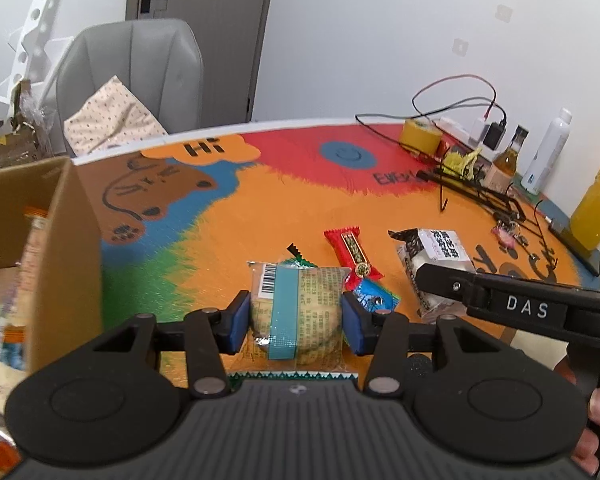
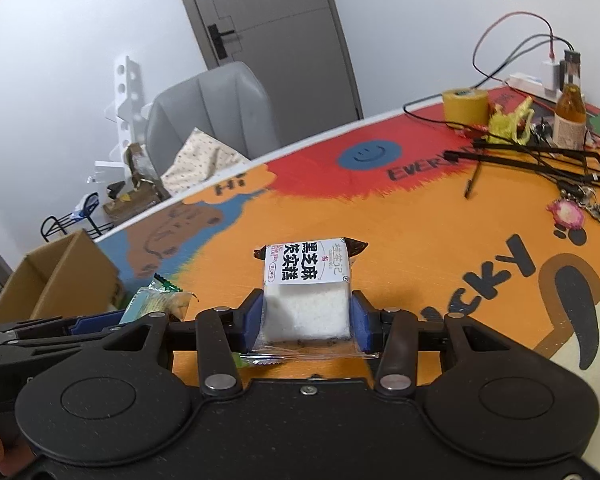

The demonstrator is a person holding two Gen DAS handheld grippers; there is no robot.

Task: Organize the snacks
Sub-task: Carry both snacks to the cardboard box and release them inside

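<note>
We have a snack in each pair of tongs. Our left gripper [image 1: 296, 322] is clamped on a clear-wrapped pastry with a teal band [image 1: 298, 312], its blue pads pressing the packet's two sides. Our right gripper [image 2: 306, 322] is clamped likewise on a white cake packet with a black-lettered label [image 2: 308, 296]. Both packets look lifted clear of the colourful tablecloth [image 1: 260, 216].

To the left of the left tongs, close by, stands the open cardboard box [image 1: 66, 240], with other packets already inside. Just beyond the left tongs, a red candy packet [image 1: 352, 254] and a blue one [image 1: 374, 298] lie on the cloth.

We judge this to be the carry step: both picks are made, and the box is the likely goal. The next move calls for swinging both tongs leftward over the box's near wall, high enough to clear its rim, then parting the jaws above the packets inside. The right tongs have farther to go and must not crowd the left.
</note>
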